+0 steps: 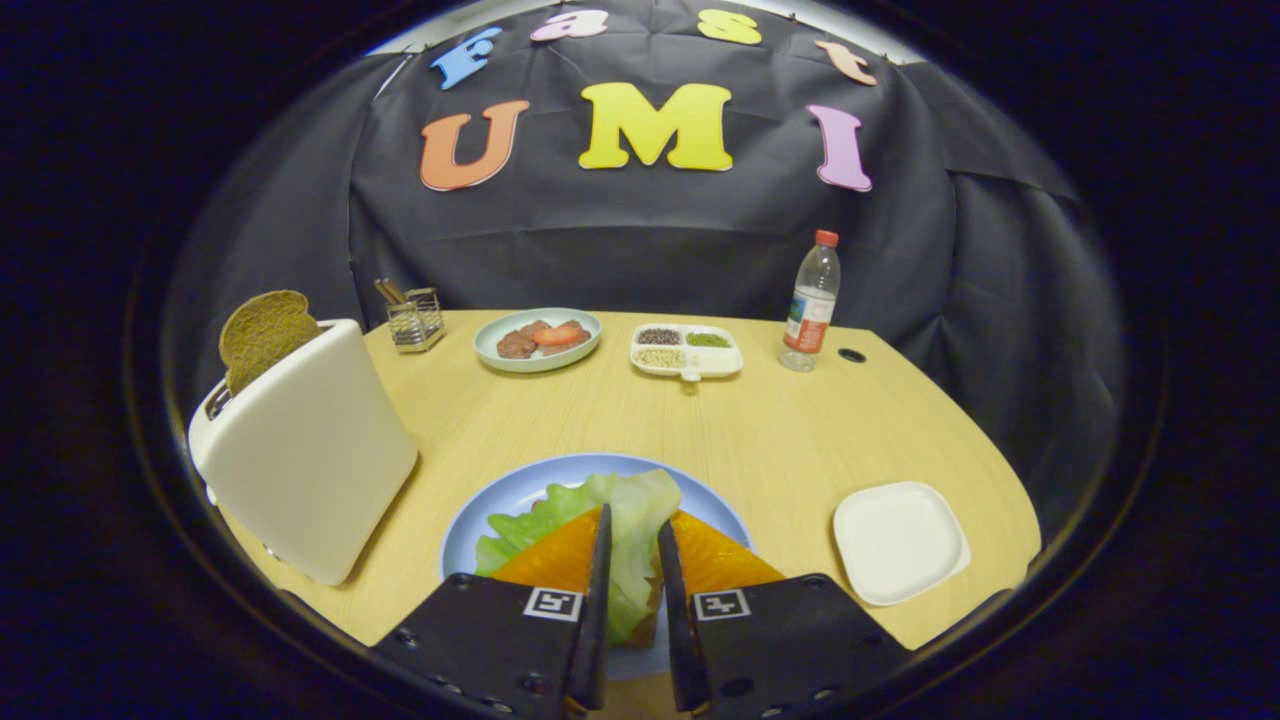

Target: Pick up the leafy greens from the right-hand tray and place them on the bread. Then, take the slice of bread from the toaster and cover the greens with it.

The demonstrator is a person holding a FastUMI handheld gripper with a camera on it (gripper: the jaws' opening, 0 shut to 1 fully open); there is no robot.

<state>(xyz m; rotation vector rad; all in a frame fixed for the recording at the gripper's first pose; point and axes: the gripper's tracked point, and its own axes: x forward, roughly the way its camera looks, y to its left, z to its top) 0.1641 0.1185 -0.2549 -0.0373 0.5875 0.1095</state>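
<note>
Your tool (633,530) hangs low over the blue plate (500,500) at the near edge of the counter (760,430), its two fingers drawn close with only a narrow gap between them. A fold of the leafy greens (630,520) fills that gap, and both fingers appear to press on it from either side, so you are pinching the leaf.

The greens lie on the plate with their long axis running away from you along the fingers: the pale, rounded end pointing toward the far side of the counter, just beyond the fingertips, and the near end dropping down between the fingers. A darker, ruffled lobe spreads out to the left of the left finger. Under the near end of the leaf you can make out a sliver of bread (648,628), mostly hidden by the greens and the fingers.

To your left the white toaster (310,460) stands upright, with a brown slice of bread (262,335) sticking up out of its slot, broad face turned toward you. To your right the small white square tray (900,540) sits on the counter.

At the far side stand a wire holder (416,318), a plate of meat and tomato (538,340), a divided dish of grains (686,350) and a water bottle (810,305).
</note>
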